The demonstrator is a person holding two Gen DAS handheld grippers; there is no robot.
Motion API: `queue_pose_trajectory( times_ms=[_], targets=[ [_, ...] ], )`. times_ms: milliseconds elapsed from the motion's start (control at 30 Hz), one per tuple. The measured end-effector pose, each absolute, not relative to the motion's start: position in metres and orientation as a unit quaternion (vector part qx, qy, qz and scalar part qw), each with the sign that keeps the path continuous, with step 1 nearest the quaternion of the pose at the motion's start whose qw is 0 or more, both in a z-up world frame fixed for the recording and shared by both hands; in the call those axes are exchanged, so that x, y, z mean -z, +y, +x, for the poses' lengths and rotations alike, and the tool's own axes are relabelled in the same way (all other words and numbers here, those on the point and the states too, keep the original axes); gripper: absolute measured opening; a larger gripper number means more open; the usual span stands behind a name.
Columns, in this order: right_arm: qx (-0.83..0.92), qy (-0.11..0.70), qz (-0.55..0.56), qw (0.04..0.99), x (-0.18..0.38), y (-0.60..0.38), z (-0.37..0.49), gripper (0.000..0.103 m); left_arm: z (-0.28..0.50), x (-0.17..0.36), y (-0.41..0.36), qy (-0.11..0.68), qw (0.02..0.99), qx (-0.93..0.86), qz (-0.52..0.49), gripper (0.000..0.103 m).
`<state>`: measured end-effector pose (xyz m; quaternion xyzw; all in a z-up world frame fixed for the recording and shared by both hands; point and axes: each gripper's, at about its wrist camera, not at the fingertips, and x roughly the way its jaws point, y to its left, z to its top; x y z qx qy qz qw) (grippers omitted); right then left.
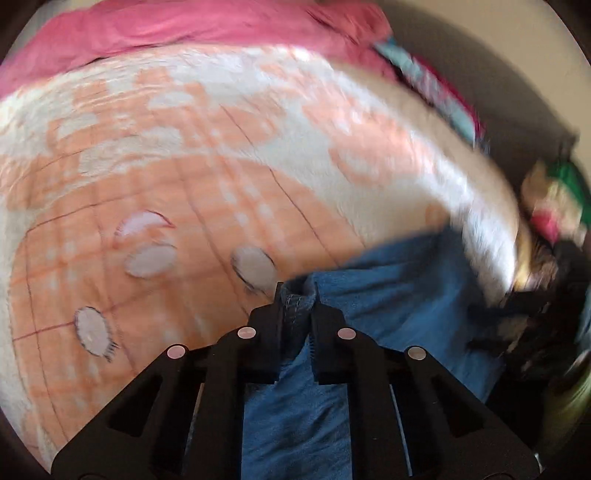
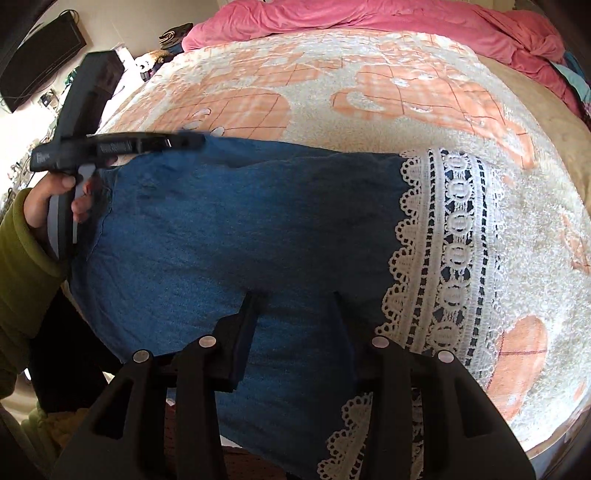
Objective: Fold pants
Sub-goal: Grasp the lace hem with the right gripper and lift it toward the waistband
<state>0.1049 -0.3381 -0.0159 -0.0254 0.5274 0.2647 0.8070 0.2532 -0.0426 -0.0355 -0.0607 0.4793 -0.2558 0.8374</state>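
Blue denim pants (image 2: 229, 221) with a white lace hem (image 2: 456, 240) lie flat across the peach-and-white blanket (image 2: 369, 122). My right gripper (image 2: 295, 299) stands at the near edge, its fingers closed on a thick fold of denim that bulges between them. My left gripper (image 2: 192, 140), held by a hand (image 2: 55, 199), reaches the pants' far left corner. In the left wrist view, the left gripper (image 1: 297, 302) is shut on a stitched denim edge of the pants (image 1: 399, 295), which trail down and right of it.
A pink duvet (image 2: 369, 22) is bunched along the far side of the bed. Blurred clutter (image 1: 554, 210) sits past the bed's edge. An olive-green sleeve (image 2: 22, 273) is at the left. A dark screen (image 2: 40, 48) stands by the wall.
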Motion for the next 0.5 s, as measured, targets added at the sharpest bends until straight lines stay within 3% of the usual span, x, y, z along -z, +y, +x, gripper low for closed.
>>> queue_pose_trajectory(
  times_ms=[67, 233, 300, 400, 500],
  targets=[
    [-0.263, 0.529, -0.027, 0.807, 0.016, -0.338, 0.103, 0.039, 0.259, 0.045, -0.036, 0.488, 0.836, 0.237, -0.081, 0.005],
    [-0.268, 0.531, -0.029, 0.803, 0.018, -0.331, 0.107, 0.05, 0.252, 0.052, -0.053, 0.472, 0.856, 0.208, -0.031, 0.009],
    [-0.277, 0.524, -0.034, 0.804, 0.016, -0.326, 0.105, 0.058, 0.249, 0.045, -0.052, 0.46, 0.863, 0.206, -0.029, 0.017],
    [-0.287, 0.503, -0.005, 0.816, 0.007, -0.334, 0.107, 0.059, 0.242, 0.033, -0.04, 0.449, 0.869, 0.203, -0.046, 0.033],
    [-0.246, 0.449, 0.06, 0.857, -0.015, -0.373, 0.112, 0.059, 0.235, 0.019, -0.032, 0.432, 0.88, 0.192, -0.042, 0.038]
  ],
)
